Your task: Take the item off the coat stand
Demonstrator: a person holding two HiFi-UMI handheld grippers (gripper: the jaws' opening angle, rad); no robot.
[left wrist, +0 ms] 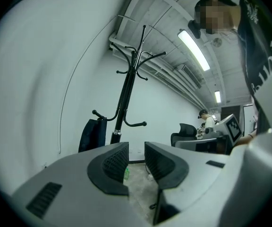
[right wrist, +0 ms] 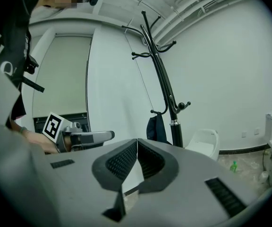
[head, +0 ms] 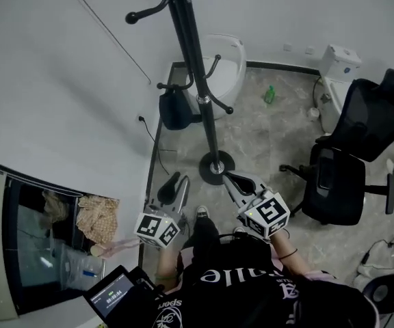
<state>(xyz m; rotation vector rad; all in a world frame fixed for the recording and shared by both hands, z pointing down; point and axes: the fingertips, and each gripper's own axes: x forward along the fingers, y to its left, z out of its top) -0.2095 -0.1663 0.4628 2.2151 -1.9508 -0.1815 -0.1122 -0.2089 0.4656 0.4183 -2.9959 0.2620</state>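
Closest to the person's body, the left gripper (left wrist: 136, 151) is held low with its jaws spread a little. There is a clear gap between the ribbed pads and only floor shows through it, so it grips nothing. I judge it is set that way to be ready for a reach. Beside it, at much the same height, the right gripper (right wrist: 136, 144) has its jaws pressed together at the tips with nothing pinched, and it looks parked rather than working. Both point forward at the coat stand (head: 200, 87), whose round base (head: 216, 167) rests on the floor just ahead of the person's shoes. The task's thing, a dark bag (head: 175, 108), hangs from a lower hook on the stand's left side, close against the pole and well apart from both grippers. It looks navy or black, soft and flat-sided, and it droops straight down from its strap; the upper hooks are bare. It hangs on the left gripper's side, which probably explains why that one is the open one. Freeing it likely means lifting the strap over the hook's upturned knob. Farther off are a white chair (head: 228, 60), a green bottle (head: 270, 94) on the floor, and a black office chair (head: 347, 162) to the right.
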